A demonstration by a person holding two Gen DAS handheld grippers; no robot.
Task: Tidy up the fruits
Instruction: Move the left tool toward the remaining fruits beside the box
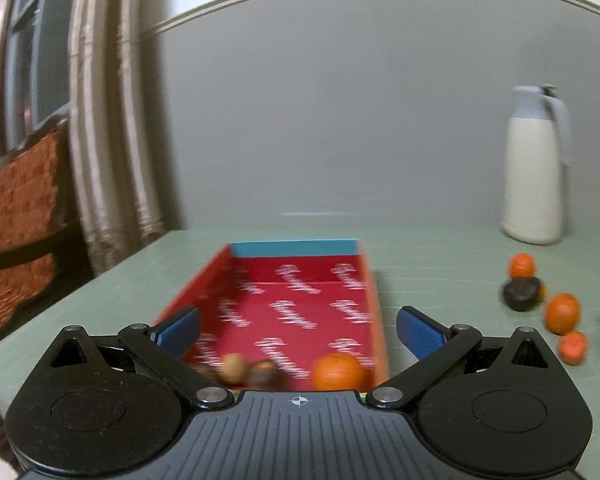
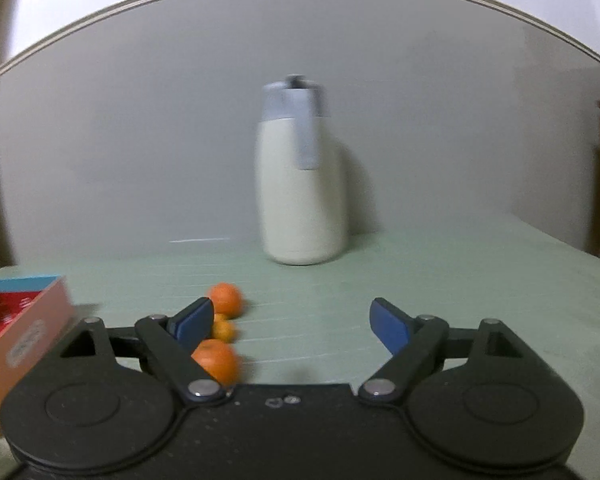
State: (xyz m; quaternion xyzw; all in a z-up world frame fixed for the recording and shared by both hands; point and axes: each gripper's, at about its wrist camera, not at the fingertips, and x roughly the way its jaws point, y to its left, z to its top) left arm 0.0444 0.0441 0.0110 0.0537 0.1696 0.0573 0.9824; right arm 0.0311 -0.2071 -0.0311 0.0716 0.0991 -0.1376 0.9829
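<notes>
Several fruits are split between a red box (image 1: 284, 312) and the bare green table (image 1: 440, 264). Inside the box, against its near end, lie an orange (image 1: 337, 372), a dark round fruit (image 1: 265, 373) and a pale brown one (image 1: 233, 367), side by side; blur keeps the last two from being told more closely. The box, with a blue far wall and white lettering on its lining, sits toward the left edge of the table.

Out on the table to the right of the box are more oranges in a loose cluster: a far one (image 1: 521, 265), a larger one (image 1: 562, 313) and a small one (image 1: 573, 347), with a dark fruit (image 1: 520, 294) among them.

The left gripper (image 1: 298, 330) hangs over the near end of the box, its jaws spread wide with nothing between its blue pads (image 1: 180, 330).

The right gripper (image 2: 292, 322) is also wide apart and empty, its left finger (image 2: 192, 322) passing in front of the oranges without clearly touching them.

A white jug with a grey lid (image 2: 302, 184) stands upright near the table's far edge, against the grey wall (image 2: 140, 140).
</notes>
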